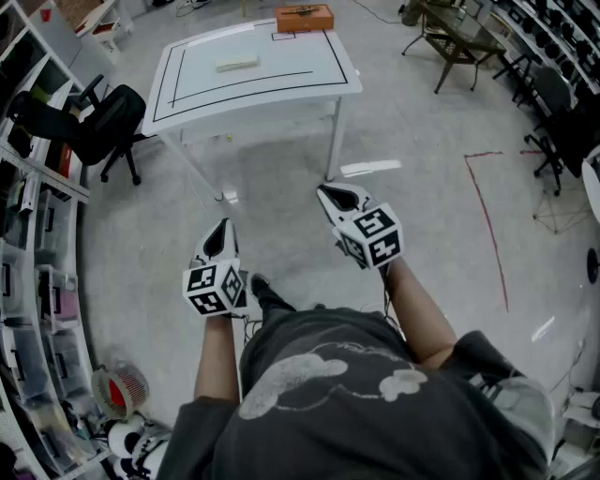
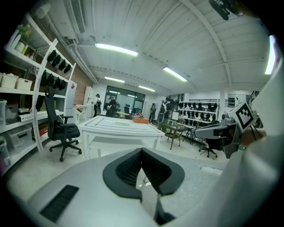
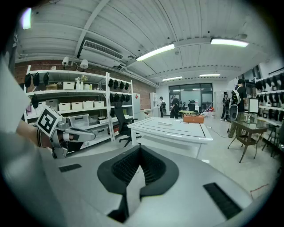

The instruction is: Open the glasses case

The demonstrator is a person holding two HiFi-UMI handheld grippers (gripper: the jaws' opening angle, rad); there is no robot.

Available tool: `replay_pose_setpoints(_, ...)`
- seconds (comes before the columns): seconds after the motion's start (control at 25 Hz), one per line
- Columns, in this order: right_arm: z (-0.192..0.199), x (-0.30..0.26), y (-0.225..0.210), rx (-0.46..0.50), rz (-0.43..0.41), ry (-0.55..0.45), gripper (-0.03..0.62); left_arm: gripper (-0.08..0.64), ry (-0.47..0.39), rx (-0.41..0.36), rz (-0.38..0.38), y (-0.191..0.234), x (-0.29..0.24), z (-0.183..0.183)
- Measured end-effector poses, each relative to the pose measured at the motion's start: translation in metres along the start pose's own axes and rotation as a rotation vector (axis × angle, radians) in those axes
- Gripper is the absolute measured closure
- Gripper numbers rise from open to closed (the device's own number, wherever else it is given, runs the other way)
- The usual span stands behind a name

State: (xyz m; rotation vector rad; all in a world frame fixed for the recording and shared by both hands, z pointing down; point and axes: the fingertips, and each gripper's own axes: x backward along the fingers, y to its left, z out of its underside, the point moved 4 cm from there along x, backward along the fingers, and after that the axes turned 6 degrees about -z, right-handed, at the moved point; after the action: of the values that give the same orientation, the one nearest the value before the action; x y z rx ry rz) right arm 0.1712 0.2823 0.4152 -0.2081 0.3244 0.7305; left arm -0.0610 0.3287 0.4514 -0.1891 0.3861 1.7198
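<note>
A white table [image 1: 253, 89] with black outline markings stands some way ahead of me. On it lie a long cream-coloured case [image 1: 236, 65] near the middle and an orange box [image 1: 305, 17] at the far edge; which one is the glasses case I cannot tell. My left gripper [image 1: 221, 234] and right gripper [image 1: 339, 197] hang in the air over the floor, well short of the table. Both are shut with nothing between the jaws. In the left gripper view its gripper [image 2: 142, 150] points at the table [image 2: 120, 126]; the right gripper [image 3: 140, 147] faces the table [image 3: 173, 128] too.
A black office chair [image 1: 108, 127] stands left of the table, beside shelving [image 1: 37, 281] with bins along the left wall. Chairs and a dark table [image 1: 459, 37] fill the top right. A red tape line [image 1: 487, 225] runs across the floor. People stand far off.
</note>
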Motion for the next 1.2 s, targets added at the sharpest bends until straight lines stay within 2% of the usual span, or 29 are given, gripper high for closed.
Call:
replay_pose_setpoints(0.4,0.024,0.017,0.005,-0.004,-0.005,0.023,0.592,0.558,0.019,-0.011,0.019,-0.018,0.01,0.01)
replay_pose_setpoints(0.72,0.039,0.022,0.012,-0.043,-0.031,0.035,0.592,0.558,0.049,-0.017,0.025,-0.03,0.018,0.024)
replay_pose_setpoints(0.96,0.044,0.018,0.011,-0.055,-0.026,0.029,0.592,0.558,0.057,-0.003,-0.002,-0.021,0.023,0.029)
replay_pose_setpoints(1.2,0.042,-0.016,0.004,-0.062,-0.018,0.042,0.592,0.558,0.063,0.004,-0.003,0.011,0.0,0.024)
